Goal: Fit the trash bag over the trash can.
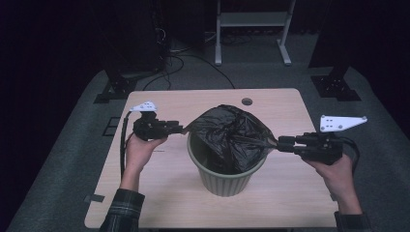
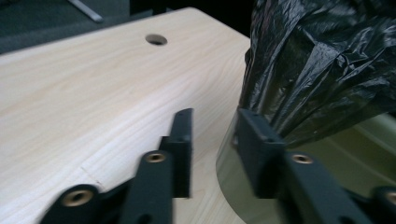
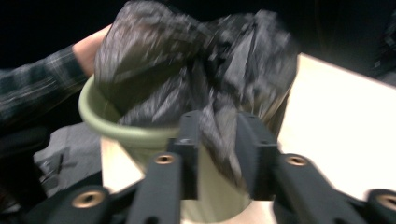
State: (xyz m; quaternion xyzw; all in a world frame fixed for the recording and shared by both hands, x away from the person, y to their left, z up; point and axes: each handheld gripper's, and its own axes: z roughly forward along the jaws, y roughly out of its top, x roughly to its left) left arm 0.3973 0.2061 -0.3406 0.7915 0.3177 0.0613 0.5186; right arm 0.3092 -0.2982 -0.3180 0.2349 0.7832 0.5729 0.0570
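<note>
On the table (image 1: pixel 159 203), one green bin (image 1: pixel 225 179) holds one black bag (image 1: pixel 227 133); left gripper (image 1: pixel 183 129) parted, right gripper (image 1: pixel 279 143) clamping bag.

High view: fixed above person's side, facing forward and down, far enough to take in whole surface (image 1: pixel 159 193).
Left claw view: low over surface, facing far edge, very near bin (image 2: pixel 233 186) and black bag (image 2: pixel 322 60).
Right claw view: close, level, facing bin rim.
Shared: bin, bag, surface.
</note>
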